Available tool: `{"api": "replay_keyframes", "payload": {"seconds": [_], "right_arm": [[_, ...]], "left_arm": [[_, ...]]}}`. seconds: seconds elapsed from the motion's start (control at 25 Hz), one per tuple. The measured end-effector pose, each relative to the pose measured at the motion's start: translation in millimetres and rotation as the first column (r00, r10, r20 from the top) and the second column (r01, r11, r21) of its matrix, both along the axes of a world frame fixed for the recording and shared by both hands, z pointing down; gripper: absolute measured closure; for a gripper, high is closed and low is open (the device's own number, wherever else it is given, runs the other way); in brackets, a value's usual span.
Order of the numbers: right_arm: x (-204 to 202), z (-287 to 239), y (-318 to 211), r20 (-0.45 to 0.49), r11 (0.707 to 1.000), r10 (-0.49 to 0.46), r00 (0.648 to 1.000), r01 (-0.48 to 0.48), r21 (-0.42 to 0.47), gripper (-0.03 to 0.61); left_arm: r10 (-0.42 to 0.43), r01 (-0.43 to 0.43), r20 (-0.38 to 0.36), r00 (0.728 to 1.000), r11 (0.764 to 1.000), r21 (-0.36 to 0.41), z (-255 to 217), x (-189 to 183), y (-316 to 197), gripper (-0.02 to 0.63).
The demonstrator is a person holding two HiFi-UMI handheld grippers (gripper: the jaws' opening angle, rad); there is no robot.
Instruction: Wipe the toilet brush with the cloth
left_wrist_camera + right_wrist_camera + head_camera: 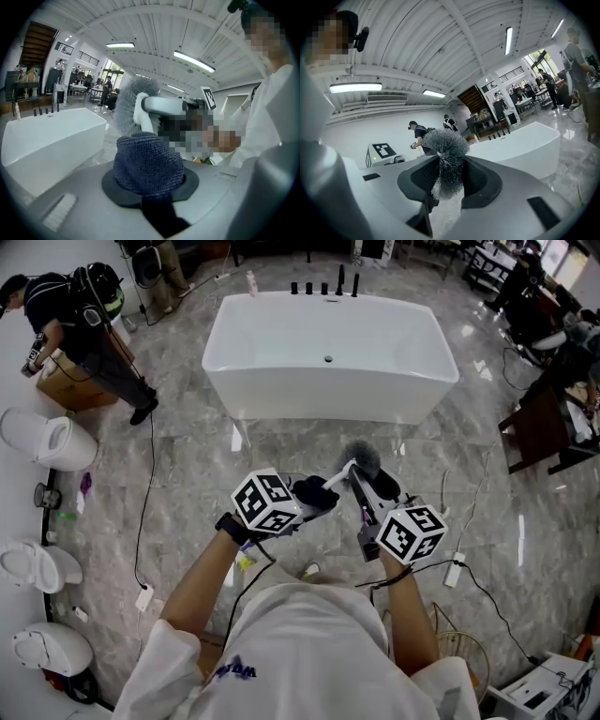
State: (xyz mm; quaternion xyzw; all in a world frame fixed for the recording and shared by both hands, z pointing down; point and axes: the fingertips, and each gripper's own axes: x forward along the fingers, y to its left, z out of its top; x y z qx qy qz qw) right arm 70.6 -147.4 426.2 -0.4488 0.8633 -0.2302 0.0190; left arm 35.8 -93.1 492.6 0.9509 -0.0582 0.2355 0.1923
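L gripper (314, 495) clamped on cloth (149, 161), set against white neck of toilet brush (446, 145). R gripper (361, 479) clamped at bristles, mid-air before tub (281, 343). Risk: soft bristle grip, so brush could be twisted loose by hard wiping.

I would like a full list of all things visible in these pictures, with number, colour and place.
bathtub: one, white, centre, ahead
taps: several, black, on the bathtub's far rim
toilets: three, white, along the left edge
cardboard box: one, brown, upper left
other person: one, dark clothes, beside the box
cables: a few, black, on the grey floor
toilet brush: one, white handle, grey bristles
cloth: one, dark blue, by the brush's handle
left gripper: shut on the cloth
right gripper: shut on the toilet brush
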Motion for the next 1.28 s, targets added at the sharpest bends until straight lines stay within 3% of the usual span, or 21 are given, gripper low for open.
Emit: {"api": "replay_keyframes", "payload": {"seconds": [0.24, 0.4, 0.52, 0.68, 0.92, 1.08, 1.28], "right_arm": [[-25, 13, 11, -0.032, 0.999, -0.033, 0.999, 0.033, -0.007, 0.437], [-26, 17, 14, -0.019, 1.0, -0.03, 0.999, 0.03, -0.003, 0.432], [-20, 19, 12, 0.032, 1.0, -0.028, 0.999, 0.028, 0.004, 0.374], [-15, 23, 15, 0.041, 0.997, -0.066, 0.997, 0.067, -0.022, 0.378], [12, 25, 11, 0.082, 0.999, 0.037, 0.996, -0.034, -0.042, 0.414], [42, 11, 5, 0.084, 0.996, 0.092, 0.992, -0.091, -0.012, 0.414], [81, -8, 5, 0.127, 0.988, 0.154, 0.98, -0.156, 0.002, 0.414]], "left_arm": [[0.045, -0.046, 0.042, 0.998, 0.999, 0.027, -2, 7, 1, 0.544], [0.06, -0.059, 0.044, 0.997, 0.998, -0.024, 2, 7, 8, 0.567], [0.079, -0.077, 0.023, 0.997, 0.995, -0.058, 3, 14, 16, 0.575], [0.082, -0.08, 0.054, 0.995, 0.996, -0.041, 9, 20, 19, 0.577], [0.096, -0.101, 0.167, 0.981, 0.995, 0.022, 29, 19, 20, 0.572], [0.112, -0.109, 0.166, 0.98, 0.994, -0.026, 44, 13, 30, 0.572], [0.092, -0.094, 0.147, 0.985, 0.996, 0.002, 42, 6, 30, 0.569]]}}
